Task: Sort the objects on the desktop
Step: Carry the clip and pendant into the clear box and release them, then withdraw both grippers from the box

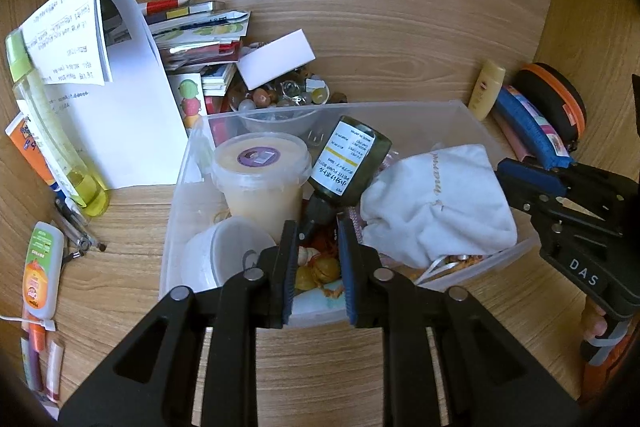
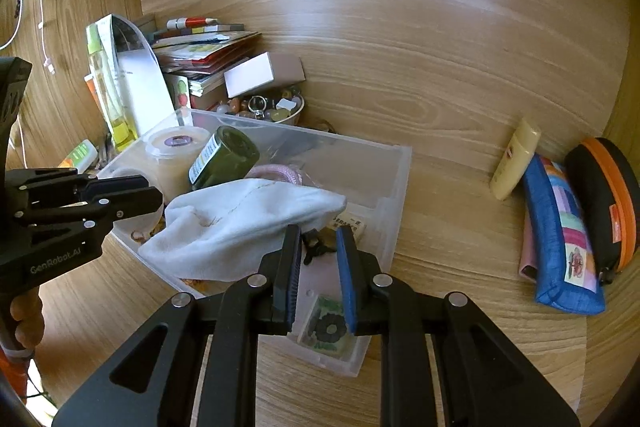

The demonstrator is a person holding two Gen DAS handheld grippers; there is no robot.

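Both hand-held grippers, left (image 1: 316, 227) and right (image 2: 318, 233), spread, holding nothing, over bin (image 2: 394, 183). Next: likely pick pouch (image 2: 240, 223).

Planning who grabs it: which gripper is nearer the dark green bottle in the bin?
Left. The left gripper hovers open just below the dark green bottle, at its cap end. The right gripper sits farther off, across the white pouch.

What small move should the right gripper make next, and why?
Probably swing the right gripper right toward the yellow tube on the desk. Its jaws stand open and empty over the clear bin, which already holds the white pouch and the green bottle, while the tube and the blue pouch lie outside.
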